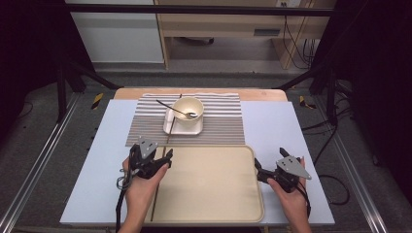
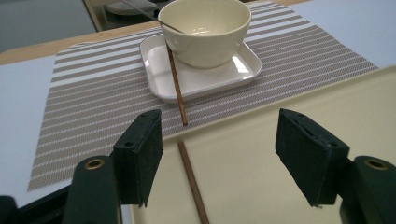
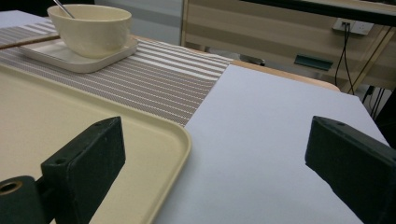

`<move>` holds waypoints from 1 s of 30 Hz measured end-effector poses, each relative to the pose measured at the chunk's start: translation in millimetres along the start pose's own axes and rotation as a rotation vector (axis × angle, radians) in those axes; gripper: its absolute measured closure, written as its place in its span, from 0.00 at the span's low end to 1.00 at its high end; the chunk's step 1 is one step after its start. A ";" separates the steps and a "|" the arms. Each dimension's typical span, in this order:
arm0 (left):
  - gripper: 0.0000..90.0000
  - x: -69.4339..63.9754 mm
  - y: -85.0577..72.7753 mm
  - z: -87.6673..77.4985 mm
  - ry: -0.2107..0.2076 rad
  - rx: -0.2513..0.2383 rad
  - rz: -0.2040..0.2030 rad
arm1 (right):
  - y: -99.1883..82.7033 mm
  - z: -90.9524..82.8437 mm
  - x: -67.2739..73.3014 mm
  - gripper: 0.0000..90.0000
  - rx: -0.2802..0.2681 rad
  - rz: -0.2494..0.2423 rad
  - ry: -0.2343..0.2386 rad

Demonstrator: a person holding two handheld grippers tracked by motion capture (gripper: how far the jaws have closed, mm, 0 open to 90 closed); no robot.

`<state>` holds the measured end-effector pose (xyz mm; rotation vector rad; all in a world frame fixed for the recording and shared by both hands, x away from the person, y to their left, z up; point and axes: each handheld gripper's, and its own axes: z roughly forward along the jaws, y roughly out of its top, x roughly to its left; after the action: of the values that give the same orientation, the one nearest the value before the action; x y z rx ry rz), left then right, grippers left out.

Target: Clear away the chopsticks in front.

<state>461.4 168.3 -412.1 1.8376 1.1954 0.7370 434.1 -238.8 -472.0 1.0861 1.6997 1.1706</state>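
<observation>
Left gripper: jaws spread, nothing between the pads; I see them over the tray's near-left part. Right gripper: jaws spread wide, empty, at the tray's right edge

Chopstick on tray: just ahead of my left jaws, lying on the tray's left side. I judge it light, stiff, thin, apt to roll or slip; pinch mid-shaft, across its length

Second chopstick: beyond, leaning on the plate beside the bowl

High view gives the spoon in the bowl and the placemat; the right gripper view shows the tray rim close by
</observation>
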 end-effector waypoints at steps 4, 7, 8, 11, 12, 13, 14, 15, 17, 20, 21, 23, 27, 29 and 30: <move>0.28 8.8 10.6 12.6 -0.014 -0.008 0.000 | 0.6 0.1 -0.2 0.06 0.003 -0.004 -0.013; 0.27 16.3 21.4 24.4 -0.037 -0.006 0.014 | 1.4 2.4 -0.2 0.06 0.011 -0.008 -0.031; 0.26 19.2 28.0 30.6 -0.043 0.003 0.048 | 1.6 3.0 0.0 0.06 0.014 -0.008 -0.037; 0.26 25.1 33.5 38.7 -0.040 -0.013 0.071 | 2.0 2.7 0.8 0.06 0.013 -0.014 -0.044; 0.26 26.9 34.5 41.5 -0.038 -0.013 0.073 | 1.6 2.3 1.4 0.06 0.014 -0.017 -0.044; 0.26 27.5 35.2 44.6 -0.029 -0.022 0.083 | 1.2 1.9 2.2 0.06 0.016 -0.019 -0.042; 0.27 27.5 35.2 44.6 -0.029 -0.022 0.083 | 1.2 1.9 2.2 0.06 0.016 -0.019 -0.042; 0.28 28.7 36.1 50.5 -0.034 -0.028 0.100 | 1.0 1.3 3.8 0.06 0.016 -0.026 -0.040; 0.29 29.9 36.4 52.5 -0.043 -0.022 0.090 | 1.6 0.7 5.3 0.06 0.012 -0.030 -0.038; 0.31 32.2 35.2 63.2 -0.047 0.000 0.092 | 3.2 -1.2 8.4 0.06 0.004 -0.040 -0.033; 0.32 34.7 35.3 64.8 -0.059 0.014 0.075 | 3.4 -1.5 9.6 0.06 0.005 -0.037 -0.034; 0.34 37.7 37.6 66.9 -0.065 0.018 0.070 | 3.5 -1.6 10.6 0.06 0.004 -0.044 -0.033; 0.39 42.3 45.0 69.4 -0.060 0.011 0.092 | 2.6 1.3 9.6 0.06 0.011 -0.043 -0.034; 0.41 43.5 47.0 74.5 -0.062 0.028 0.095 | 1.5 3.1 8.8 0.07 0.021 -0.039 -0.037; 0.42 43.7 47.5 77.1 -0.057 0.035 0.103 | 1.2 3.6 8.1 0.07 0.021 -0.041 -0.038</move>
<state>561.8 173.9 -408.3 1.9485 1.0902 0.7196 435.0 -230.0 -472.8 1.0748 1.7008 1.1025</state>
